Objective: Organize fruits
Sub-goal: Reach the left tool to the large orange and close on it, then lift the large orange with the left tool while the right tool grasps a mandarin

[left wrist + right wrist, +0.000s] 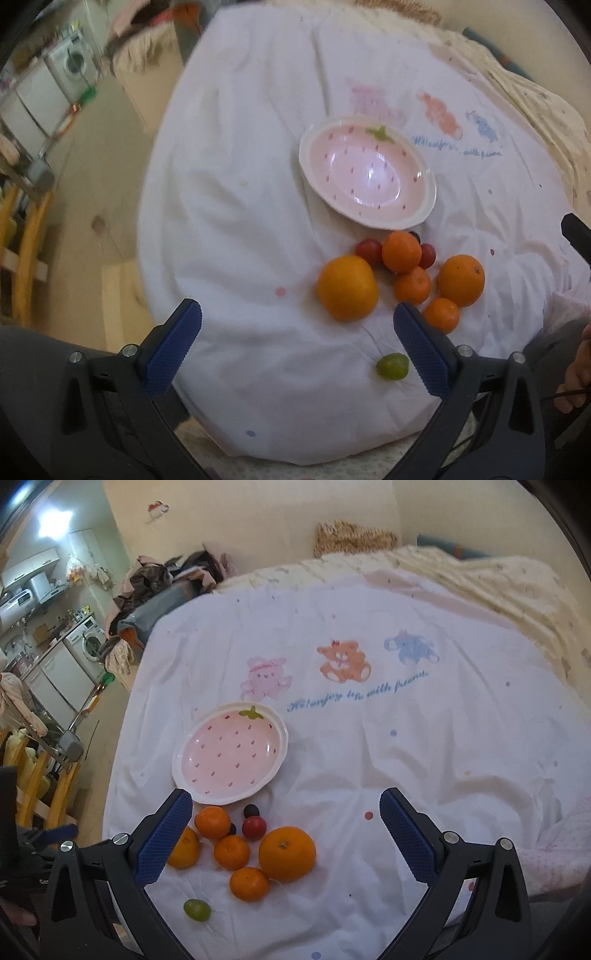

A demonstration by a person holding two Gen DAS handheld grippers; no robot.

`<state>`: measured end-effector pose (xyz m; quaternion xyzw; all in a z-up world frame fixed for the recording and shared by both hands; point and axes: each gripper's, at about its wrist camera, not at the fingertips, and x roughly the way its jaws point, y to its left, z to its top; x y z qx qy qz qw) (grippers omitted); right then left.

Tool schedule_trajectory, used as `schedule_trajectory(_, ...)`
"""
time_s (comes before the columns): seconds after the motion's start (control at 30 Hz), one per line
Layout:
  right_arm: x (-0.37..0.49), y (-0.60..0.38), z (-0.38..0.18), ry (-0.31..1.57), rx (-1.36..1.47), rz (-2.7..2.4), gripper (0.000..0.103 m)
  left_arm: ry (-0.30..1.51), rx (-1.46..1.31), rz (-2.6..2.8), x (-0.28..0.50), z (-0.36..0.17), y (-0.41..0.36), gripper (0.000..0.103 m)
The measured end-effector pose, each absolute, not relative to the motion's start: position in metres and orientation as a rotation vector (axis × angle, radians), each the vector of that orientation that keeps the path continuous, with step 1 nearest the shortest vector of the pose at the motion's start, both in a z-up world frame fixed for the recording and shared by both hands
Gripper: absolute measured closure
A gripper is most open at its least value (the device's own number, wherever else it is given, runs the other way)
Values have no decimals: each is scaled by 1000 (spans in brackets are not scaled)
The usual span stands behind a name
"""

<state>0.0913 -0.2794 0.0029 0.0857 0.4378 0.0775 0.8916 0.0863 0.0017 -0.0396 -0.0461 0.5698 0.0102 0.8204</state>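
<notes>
Meanwhile, oranges (287, 853) beside plate (184, 775) — untouched.

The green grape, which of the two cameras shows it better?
The left wrist view shows the green grape best: larger, lying apart from the oranges, beside one finger of the open left gripper. The right wrist view shows it too, whole but smaller, near the bottom of the picture.

Home, small studio flat. Bed (480, 590) with a teddy-bear print sheet (332, 701) sits in the same room as a kitchen corner: washing machine (90, 644) under the counter, wall cabinets (33, 563), clothes pile (166, 579) beside the bed.
</notes>
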Motion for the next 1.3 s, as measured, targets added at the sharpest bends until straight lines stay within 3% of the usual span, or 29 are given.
schedule_trajectory(0.2, 108, -288, -25, 1000, 209, 132, 0, 1329, -99, -1, 106, -71, -8, 7)
schedule_trajectory(0.4, 108, -292, -40, 1052, 228, 119, 0, 1383, 95, -62, 118, -88, -41, 7)
schedule_trajectory(0.53, 108, -295, -41, 1055, 250, 116, 0, 1408, 177, -71, 126, -100, -55, 17)
schedule_trajectory(0.83, 111, -309, -45, 1069, 339, 104, 0, 1459, 505, -153, 138, -120, -97, 22)
schedule_trajectory(0.97, 113, -316, -48, 1079, 379, 88, 0, 1504, 553, -206, 145, -130, -105, 32)
schedule_trajectory(1.03, 114, -319, -50, 1088, 402, 85, 0, 1512, 552, -236, 149, -133, -111, 43)
schedule_trajectory(1.3, 116, -318, -53, 1102, 406, 86, 0, 1462, 468, -268, 141, -120, -102, 49)
